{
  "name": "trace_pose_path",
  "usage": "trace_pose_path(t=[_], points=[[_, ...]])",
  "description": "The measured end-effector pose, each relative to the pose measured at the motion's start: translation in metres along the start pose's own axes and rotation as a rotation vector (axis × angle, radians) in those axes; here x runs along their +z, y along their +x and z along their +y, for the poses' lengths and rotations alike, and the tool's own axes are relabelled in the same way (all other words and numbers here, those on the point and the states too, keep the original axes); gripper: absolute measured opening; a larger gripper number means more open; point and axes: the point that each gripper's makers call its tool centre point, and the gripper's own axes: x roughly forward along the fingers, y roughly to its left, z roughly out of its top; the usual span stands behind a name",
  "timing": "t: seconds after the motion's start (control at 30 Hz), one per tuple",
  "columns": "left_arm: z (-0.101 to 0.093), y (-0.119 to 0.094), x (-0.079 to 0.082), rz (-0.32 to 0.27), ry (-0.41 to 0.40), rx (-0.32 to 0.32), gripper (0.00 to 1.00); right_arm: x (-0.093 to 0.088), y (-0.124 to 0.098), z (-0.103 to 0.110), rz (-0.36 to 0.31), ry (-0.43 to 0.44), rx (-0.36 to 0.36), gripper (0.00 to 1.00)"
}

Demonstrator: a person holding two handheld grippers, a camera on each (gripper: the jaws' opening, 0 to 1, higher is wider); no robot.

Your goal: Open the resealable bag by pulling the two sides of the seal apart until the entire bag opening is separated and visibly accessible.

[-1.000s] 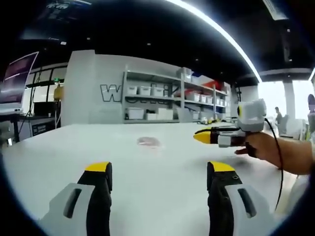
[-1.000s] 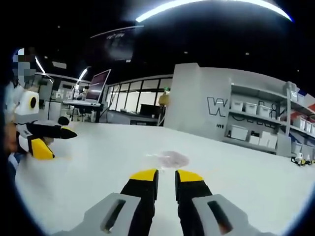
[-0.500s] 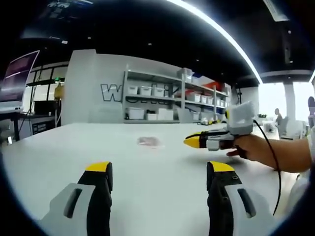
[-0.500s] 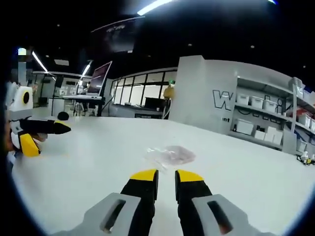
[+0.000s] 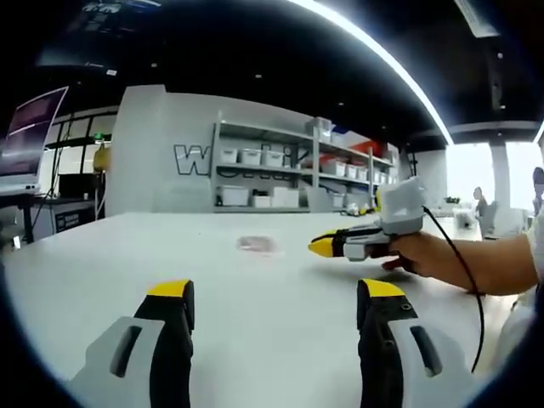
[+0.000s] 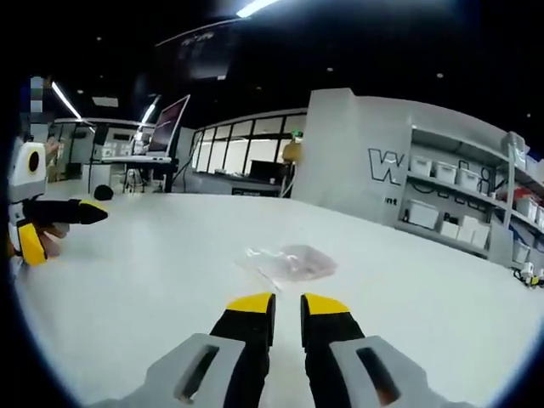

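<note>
A small clear resealable bag (image 5: 256,245) lies flat on the white table (image 5: 255,340), far ahead of my left gripper (image 5: 276,293), whose yellow-tipped jaws stand wide open with nothing between them. In the right gripper view the bag (image 6: 289,262) rests a short way beyond my right gripper (image 6: 287,302), whose jaws are nearly together and hold nothing. The right gripper (image 5: 323,246), held by a hand, comes in from the right of the left gripper view, its tip just right of the bag. At the left edge of the right gripper view, the left gripper (image 6: 55,228) shows with its jaws spread.
The white table (image 6: 153,289) stretches wide around the bag. Shelves with white bins (image 5: 255,178) line the far wall. A monitor on a stand (image 6: 166,136) is at the far left. The person's forearm (image 5: 476,268) lies over the table's right side.
The right gripper has moved left across the table towards the bag. In the right gripper view the bag now sits closer. My left gripper has stayed still and open.
</note>
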Motion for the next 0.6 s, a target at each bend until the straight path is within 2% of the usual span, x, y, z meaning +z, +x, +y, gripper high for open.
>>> trace_pose_path(t=[0.6], points=[[-0.0002,0.0011,-0.0011,0.006,0.005,-0.004,0.78,-0.0039,0.0042,0.0047,0.019,-0.010,0.003,0.09]])
